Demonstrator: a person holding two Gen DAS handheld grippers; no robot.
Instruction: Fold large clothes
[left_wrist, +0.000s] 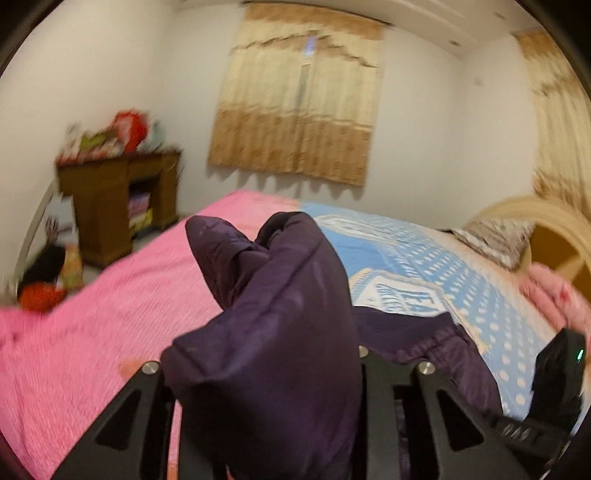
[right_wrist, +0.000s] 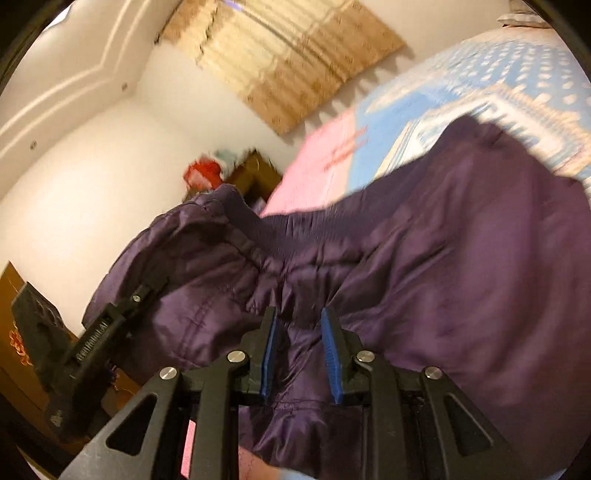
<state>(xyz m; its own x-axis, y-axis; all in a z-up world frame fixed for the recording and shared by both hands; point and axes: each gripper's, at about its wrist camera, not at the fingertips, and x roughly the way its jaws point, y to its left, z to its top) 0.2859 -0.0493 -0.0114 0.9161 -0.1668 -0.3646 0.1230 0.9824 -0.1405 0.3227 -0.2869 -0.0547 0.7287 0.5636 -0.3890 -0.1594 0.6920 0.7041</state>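
A dark purple padded jacket is lifted part-way off the bed, slung between the two grippers, with its far end trailing on the blue dotted cover and the pink sheet showing to the side. The right gripper has its blue pads pressed in on a gathered bunch of the fabric just below the ribbed band (probably a collar or hem, though the blur makes it hard to say which). The left gripper is buried in cloth: a puffed fold stands up between its fingers and hides the tips, and the jaws look closed down on that fold rather than standing free.

The jacket looks light for its bulk, soft and limp, with a smooth, shiny shell that is likely to slide against itself and against the pads. The filling should spring back, so folds may not stay flat without pressing. The safest places to take hold are judged to be the stitched seams and the ribbed band, where the layers are firm and bunch less; a pinch on the bare shell alone may slip or gather only the outer layer.
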